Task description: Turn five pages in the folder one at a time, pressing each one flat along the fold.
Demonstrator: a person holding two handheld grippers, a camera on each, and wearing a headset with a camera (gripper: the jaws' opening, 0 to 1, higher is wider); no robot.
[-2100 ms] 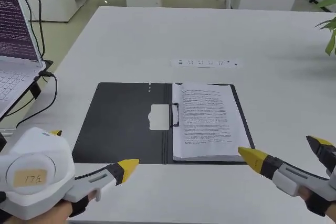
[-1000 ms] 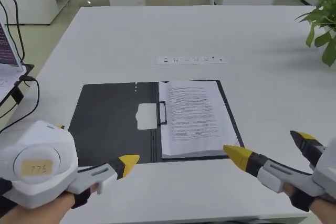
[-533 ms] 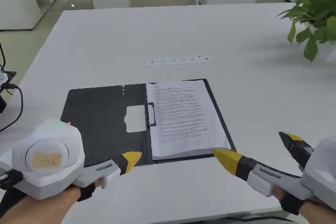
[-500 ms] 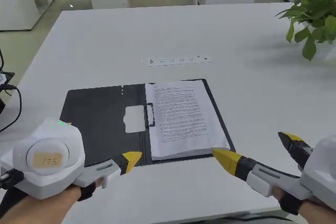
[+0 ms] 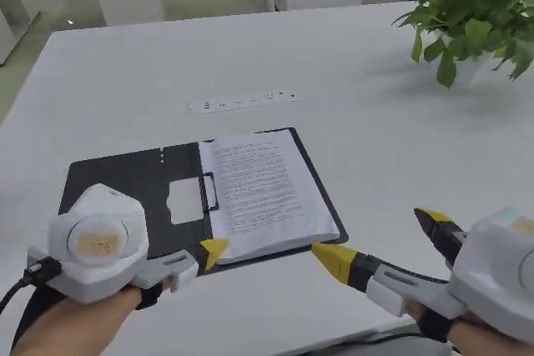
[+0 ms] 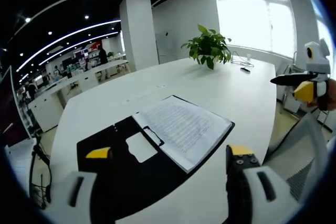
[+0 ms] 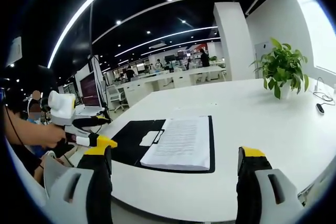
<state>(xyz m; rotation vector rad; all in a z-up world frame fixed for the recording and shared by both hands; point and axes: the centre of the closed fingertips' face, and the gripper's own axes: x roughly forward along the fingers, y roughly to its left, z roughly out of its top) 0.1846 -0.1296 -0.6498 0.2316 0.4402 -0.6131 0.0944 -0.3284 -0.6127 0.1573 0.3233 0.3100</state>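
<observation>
Head view: the folder (image 5: 117,185) lies open on the table (image 5: 334,64), its length running away from me, pages (image 5: 259,193) just ahead of my right gripper (image 5: 374,235). This one and the left gripper (image 6: 168,151) are wide open, empty.

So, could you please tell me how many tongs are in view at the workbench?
2. The left tongs hover at the open folder's near edge; the right tongs are off its near right corner. None seems hidden.
</observation>
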